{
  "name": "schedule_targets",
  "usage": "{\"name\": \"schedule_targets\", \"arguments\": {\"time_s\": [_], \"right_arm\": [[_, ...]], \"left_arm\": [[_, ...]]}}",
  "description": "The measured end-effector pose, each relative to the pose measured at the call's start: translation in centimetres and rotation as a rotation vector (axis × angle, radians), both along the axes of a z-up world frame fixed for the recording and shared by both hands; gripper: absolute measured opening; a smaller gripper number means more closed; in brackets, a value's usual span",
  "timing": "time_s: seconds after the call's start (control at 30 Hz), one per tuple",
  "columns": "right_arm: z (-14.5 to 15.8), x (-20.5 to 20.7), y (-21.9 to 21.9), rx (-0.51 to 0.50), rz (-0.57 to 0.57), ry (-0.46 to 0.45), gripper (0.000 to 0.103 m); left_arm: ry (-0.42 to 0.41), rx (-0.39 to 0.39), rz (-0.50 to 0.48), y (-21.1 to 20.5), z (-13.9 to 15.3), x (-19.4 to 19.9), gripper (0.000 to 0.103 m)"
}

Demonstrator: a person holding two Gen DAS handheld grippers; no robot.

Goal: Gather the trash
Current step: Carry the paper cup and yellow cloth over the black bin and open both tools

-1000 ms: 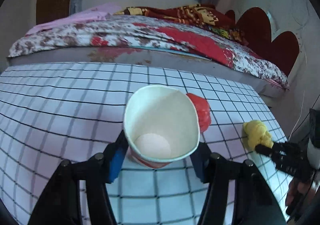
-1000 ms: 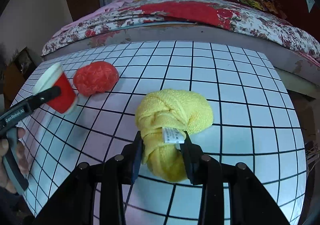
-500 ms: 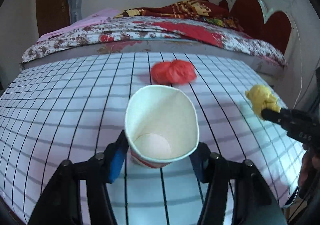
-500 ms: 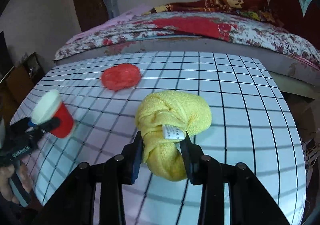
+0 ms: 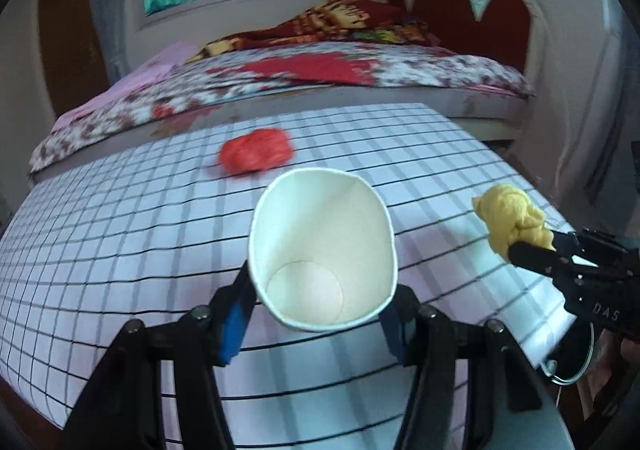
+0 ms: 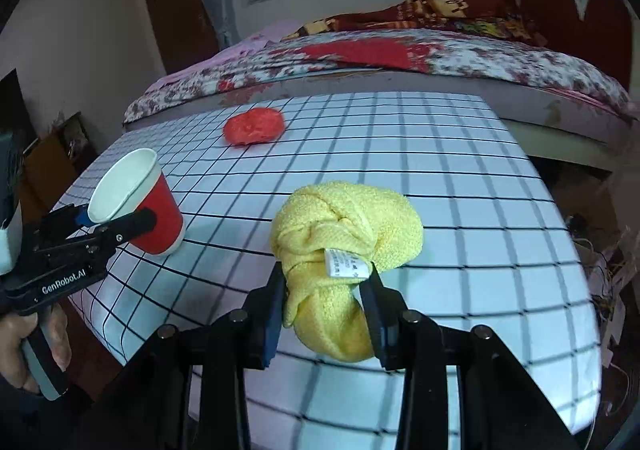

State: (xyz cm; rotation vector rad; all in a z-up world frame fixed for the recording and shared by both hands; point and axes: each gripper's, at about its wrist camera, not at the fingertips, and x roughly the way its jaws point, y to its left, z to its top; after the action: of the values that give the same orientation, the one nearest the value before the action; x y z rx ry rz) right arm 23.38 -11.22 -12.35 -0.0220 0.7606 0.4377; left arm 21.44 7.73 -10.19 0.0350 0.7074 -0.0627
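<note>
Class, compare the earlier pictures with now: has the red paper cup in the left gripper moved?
Yes. The red paper cup, held in the left gripper, has drawn back toward the table's near edge, away from the red bundle lying on the checked tablecloth.

The left gripper (image 5: 322, 314) clamps a white-lined paper cup (image 5: 322, 258) over the grid-patterned table (image 5: 120, 250), a crumpled red ball (image 5: 256, 154) beyond, while the right gripper (image 5: 532, 250) holds a knotted yellow cloth (image 5: 510, 216).

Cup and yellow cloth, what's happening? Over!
Left gripper shut on paper cup. Right gripper shut on yellow cloth. Red cloth ball left on checked table. Nothing in the way.
</note>
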Motion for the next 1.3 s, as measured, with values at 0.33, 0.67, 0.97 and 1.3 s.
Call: {"name": "schedule_targets", "arguments": {"time_s": [0.33,0.67,0.97,1.3], "right_arm": [[1.4,-4.6,-10.2,0.002,-0.143,-0.012,0.038],[1.5,-9.8,-21.0,-0.03,-0.328,0.022,0.038],[1.2,-13.6,-28.1,-0.045,-0.427,0.053,0.038],[-1.9,-15.8,-32.4,-0.064,-0.444,0.122,0.038]], "left_arm": [[-0.015,-0.018,-0.195,-9.1,1.2,-1.8,0.057],[-0.012,-0.042,-0.397,-18.0,1.7,-4.7,0.057],[0.038,-0.055,-0.591,-26.2,0.6,-7.9,0.057],[0.185,-0.093,-0.706,-32.9,-3.2,-9.1,0.057]]}}
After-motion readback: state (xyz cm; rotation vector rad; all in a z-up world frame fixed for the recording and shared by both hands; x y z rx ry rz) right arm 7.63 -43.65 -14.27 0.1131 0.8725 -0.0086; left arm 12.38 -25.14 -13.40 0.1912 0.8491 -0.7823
